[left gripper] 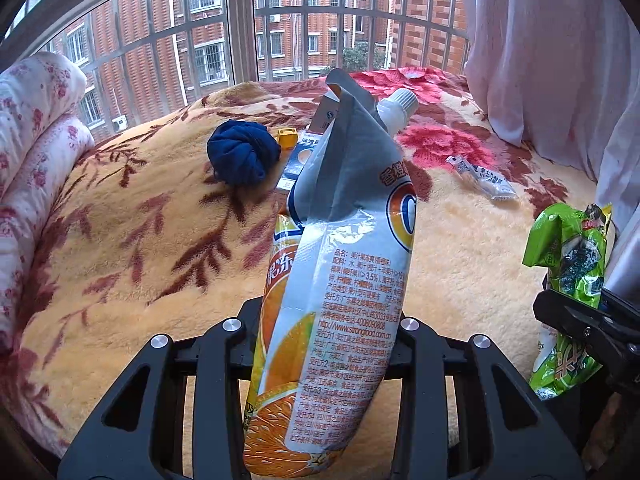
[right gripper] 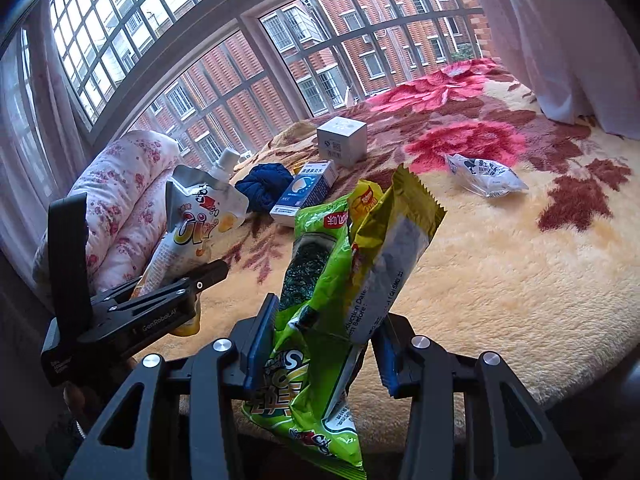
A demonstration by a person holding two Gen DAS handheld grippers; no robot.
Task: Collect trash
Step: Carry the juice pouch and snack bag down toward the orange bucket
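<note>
An orange-juice jelly pouch (left gripper: 340,240) with a white spout cap stands upright between the fingers of my left gripper (left gripper: 324,320), which is shut on its lower half. The right wrist view shows that pouch (right gripper: 188,236) and the left gripper (right gripper: 192,284) at the left. My right gripper (right gripper: 320,344) is shut on a green seaweed snack bag (right gripper: 312,264) together with a yellow-green wrapper (right gripper: 392,248); its blue pads press both. The green bag (left gripper: 568,248) also shows at the right edge of the left wrist view. A small clear sachet (right gripper: 486,176) lies loose on the blanket.
A plush floral blanket (left gripper: 120,240) covers the window seat. On it lie a navy cloth ball (left gripper: 242,152), a blue-white carton (right gripper: 304,192), a white cube box (right gripper: 342,140) and a small orange item (left gripper: 287,140). A rolled floral quilt (left gripper: 36,128) is at the left, a pale curtain (left gripper: 552,60) at the right.
</note>
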